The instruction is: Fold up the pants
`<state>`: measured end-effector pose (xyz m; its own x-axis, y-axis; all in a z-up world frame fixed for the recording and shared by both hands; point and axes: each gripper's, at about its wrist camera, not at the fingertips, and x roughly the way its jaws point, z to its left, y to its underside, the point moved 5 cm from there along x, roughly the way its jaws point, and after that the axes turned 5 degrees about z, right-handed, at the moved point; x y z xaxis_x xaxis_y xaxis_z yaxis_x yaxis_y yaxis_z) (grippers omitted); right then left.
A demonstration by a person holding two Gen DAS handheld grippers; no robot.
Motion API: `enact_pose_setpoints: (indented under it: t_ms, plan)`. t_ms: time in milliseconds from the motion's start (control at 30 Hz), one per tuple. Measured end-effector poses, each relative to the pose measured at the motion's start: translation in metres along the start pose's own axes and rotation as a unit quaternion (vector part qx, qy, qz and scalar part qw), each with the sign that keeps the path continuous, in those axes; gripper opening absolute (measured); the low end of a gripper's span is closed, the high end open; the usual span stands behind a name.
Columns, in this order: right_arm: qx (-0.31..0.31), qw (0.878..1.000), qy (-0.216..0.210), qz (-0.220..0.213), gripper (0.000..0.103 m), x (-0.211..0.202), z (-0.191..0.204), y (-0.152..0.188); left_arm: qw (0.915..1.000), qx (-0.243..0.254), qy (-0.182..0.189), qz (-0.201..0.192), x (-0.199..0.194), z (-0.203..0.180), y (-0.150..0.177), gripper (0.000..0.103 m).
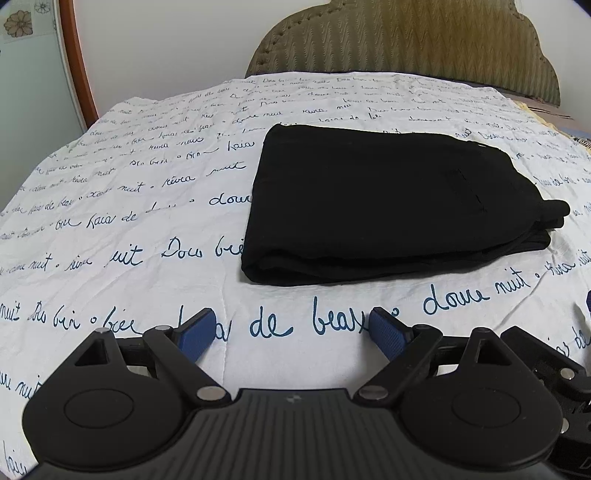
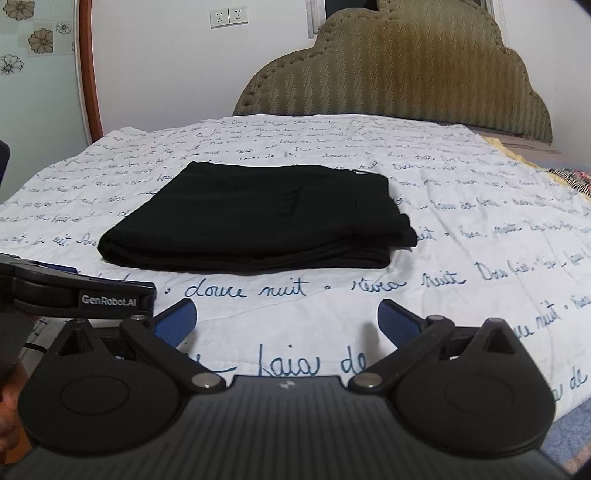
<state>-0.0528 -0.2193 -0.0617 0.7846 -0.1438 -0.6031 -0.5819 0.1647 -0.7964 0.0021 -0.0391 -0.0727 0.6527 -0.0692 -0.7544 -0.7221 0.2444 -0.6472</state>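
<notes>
Black pants (image 1: 384, 206) lie folded into a compact rectangle on a white bedsheet (image 1: 110, 229) printed with blue handwriting. They also show in the right wrist view (image 2: 258, 221), with stacked layers along the near edge. My left gripper (image 1: 291, 328) is open and empty, held back from the pants' near edge, blue pads (image 1: 388, 334) apart. My right gripper (image 2: 286, 317) is open and empty, also short of the pants. The left gripper's body (image 2: 85, 293) shows at the left of the right wrist view.
A padded olive headboard (image 2: 399, 81) stands behind the bed against a white wall. A wooden-framed panel (image 2: 86, 70) with flower tiles is at the left. A patterned cloth (image 2: 569, 181) lies at the bed's right edge. A wall socket (image 2: 229, 16) is above.
</notes>
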Motion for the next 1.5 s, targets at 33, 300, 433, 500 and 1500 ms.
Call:
enact_pose_setpoints:
  t_ms: [33, 300, 433, 500, 1500]
  plan:
    - [0.002, 1.000, -0.002, 0.002, 0.103, 0.001, 0.000, 0.000, 1.0000, 0.001, 0.000, 0.000, 0.000, 0.000, 0.000, 0.090]
    - [-0.008, 1.000, 0.009, 0.002, 0.103, 0.003, 0.002, -0.001, 1.0000, -0.002, 0.003, 0.000, 0.000, 0.001, 0.000, 0.091]
    - [-0.013, 1.000, 0.020, 0.006, 0.103, 0.005, 0.002, 0.000, 1.0000, 0.001, 0.001, -0.001, 0.000, 0.001, 0.000, 0.091]
    - [-0.014, 1.000, 0.016, 0.007, 0.103, 0.005, 0.001, 0.000, 1.0000, 0.001, 0.001, -0.001, 0.000, 0.001, 0.000, 0.091]
    - [-0.032, 0.999, 0.023, -0.003, 0.103, 0.008, 0.001, 0.003, 0.9999, -0.012, -0.003, -0.004, 0.001, 0.011, 0.003, 0.094]
